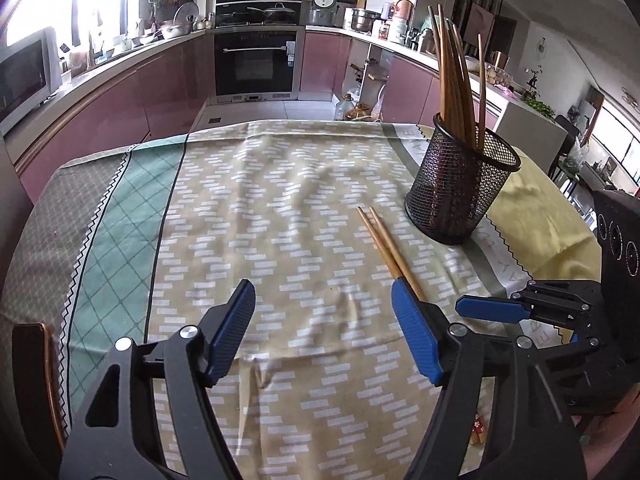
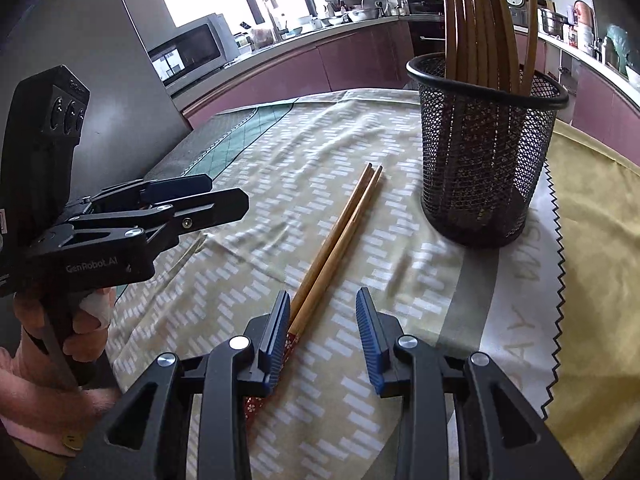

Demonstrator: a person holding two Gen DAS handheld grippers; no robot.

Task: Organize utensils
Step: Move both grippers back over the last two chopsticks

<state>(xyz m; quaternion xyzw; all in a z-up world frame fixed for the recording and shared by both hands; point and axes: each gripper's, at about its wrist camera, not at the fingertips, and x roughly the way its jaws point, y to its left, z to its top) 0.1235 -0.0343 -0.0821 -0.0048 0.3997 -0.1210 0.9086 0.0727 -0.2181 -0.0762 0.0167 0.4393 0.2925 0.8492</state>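
- The left claw (image 1: 323, 330) stands wide apart at the bottom of the left wrist view, its blue pads over bare cloth with nothing between them.
- The right claw (image 2: 323, 336) sits at the bottom centre of the right wrist view, jaws parted and gripping nothing; its left pad lies just beside the near end of the chopstick pair, which is not between the pads.
- The two loose chopsticks (image 2: 338, 240) lie side by side on the surface, running from the lower middle of the right wrist view up toward its centre; their near ends show a red patterned section.
- In the left wrist view the same pair runs from centre right down behind the left claw's right pad.
- A black mesh holder (image 2: 484, 160) stands upright at the upper right of the right wrist view, just beyond the far tips of the loose pair and apart from them.
- It holds a bundle of upright chopsticks (image 2: 476, 20) that fan out above its rim.
- The surface is covered by a tablecloth (image 1: 280, 208): a beige middle with short white dashes, a green lattice band and grey strip at the left of the left wrist view, a zigzag-edged border with letters and a yellow part at the right. The cloth is lightly creased.
- A hand (image 2: 52, 344) with a pink cuff grips the left tool at the lower left of the right wrist view.
- Beyond the surface is a kitchen: mauve cabinets (image 1: 132, 100), a built-in oven (image 1: 256, 62) at upper centre, a microwave (image 1: 24, 76) at the left edge, a crowded counter, and bright windows.
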